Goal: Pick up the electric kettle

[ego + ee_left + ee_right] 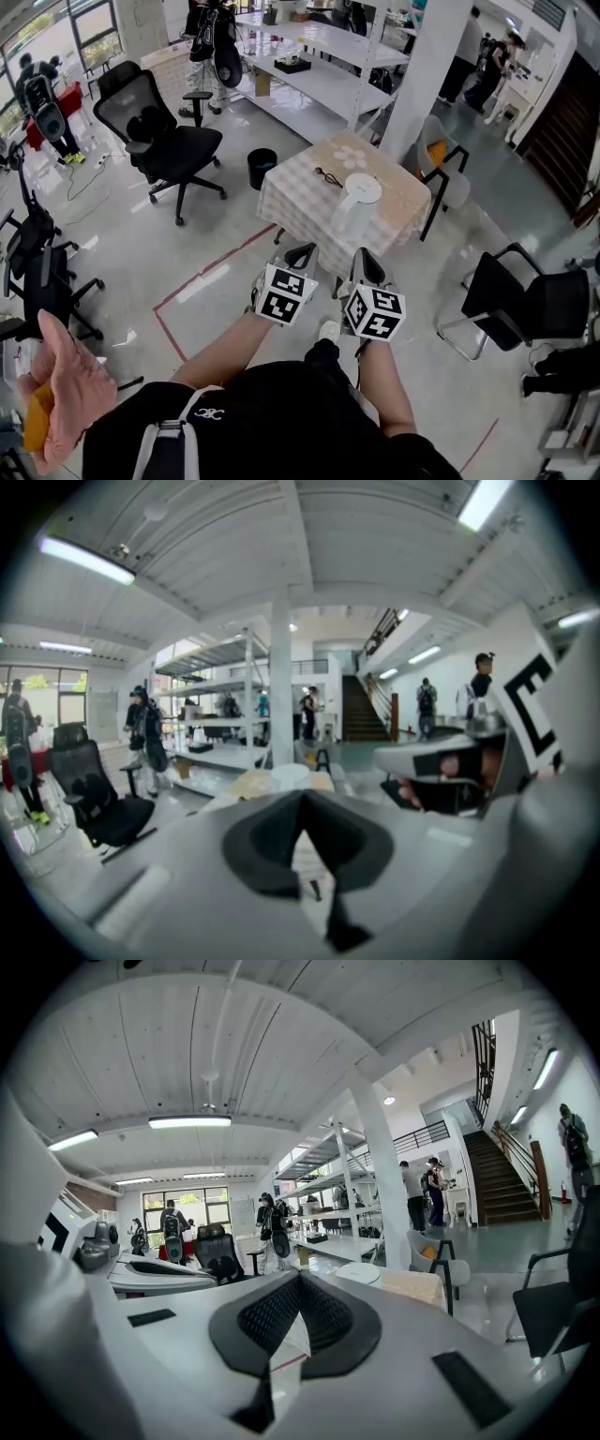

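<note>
- The person's dark top and backpack straps filled the bottom of the head view, with both forearms reaching forward from it.
- At the lower left edge a bare hand (67, 394) was raised beside the person, with something orange against it.
- The left gripper (301, 254) was held low over the floor, its marker cube uppermost; in the left gripper view its fingers (272, 841) were closed together with nothing between them.
- The right gripper (367, 266) was just beside it at much the same height, and its fingers (323, 1321) were likewise pressed together and empty.
- Red tape lines (201, 283) ran across the pale floor to the left of the grippers.
- Beyond both grippers, and apart from them, stood a small counter (298, 199) under a checked cloth.
- The electric kettle (356, 207), white and upright, stood on the counter's near side, towards its right; neither gripper touched it.
- A dark cable (328, 175) lay on the cloth behind the kettle.
- A black bin (262, 167) stood on the floor near the counter's left corner, and a black office chair (157, 131) stood further left.
- A grey chair (444, 178) was at the counter's right.
- Farther back were a white column (424, 66), long white shelving (323, 80), and several people standing.
</note>
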